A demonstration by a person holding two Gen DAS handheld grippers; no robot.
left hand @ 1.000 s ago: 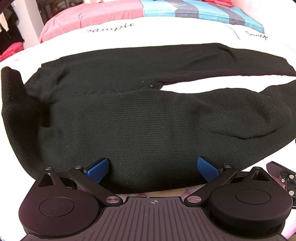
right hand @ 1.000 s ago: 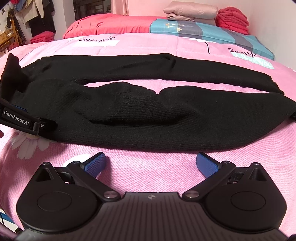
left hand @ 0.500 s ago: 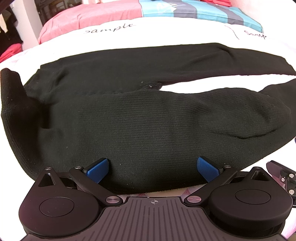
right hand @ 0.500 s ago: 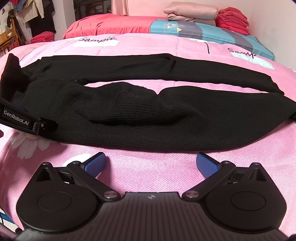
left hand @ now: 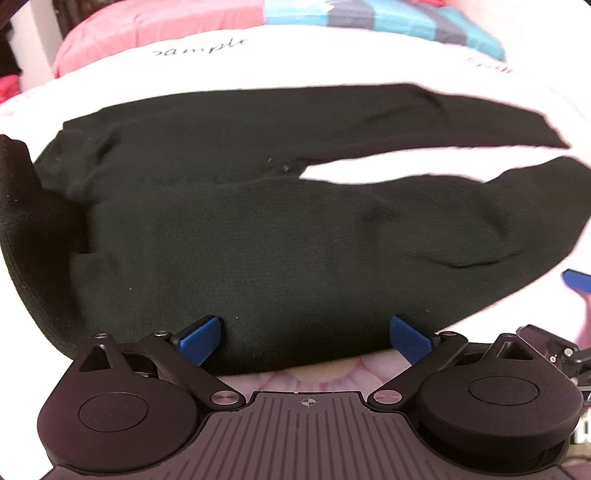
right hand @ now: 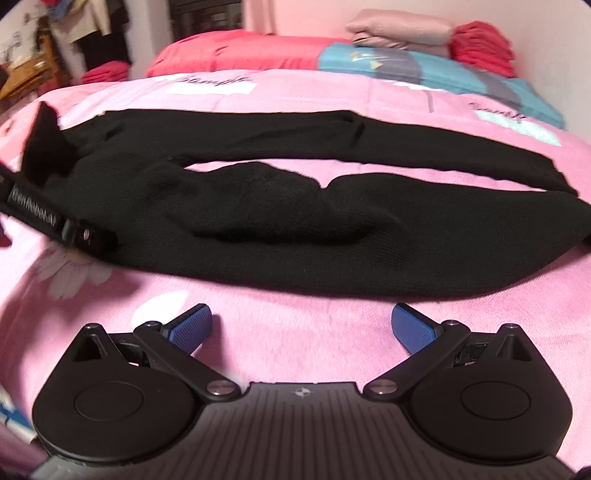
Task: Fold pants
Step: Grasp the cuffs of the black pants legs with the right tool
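Black knit pants [left hand: 280,243] lie flat across a pink bed cover, waist at the left and both legs running to the right with a gap between them. My left gripper [left hand: 306,338] is open, its blue pads either side of the near edge of the near leg. In the right wrist view the same pants [right hand: 295,229] stretch across the bed. My right gripper [right hand: 299,326] stands open over bare cover, a little short of the near leg. The left gripper's body [right hand: 55,225] shows at the pants' left end.
The pink bed cover [right hand: 303,310] has flower prints and "Sample" labels. Folded pink and red cloth piles [right hand: 402,33] sit at the far end. A blue pad of the right gripper [left hand: 578,280] shows at the right edge of the left wrist view.
Both views have shifted and blurred. The left gripper has moved slightly, so the pants sit lower and more to the left in its view. Both grippers stay open.
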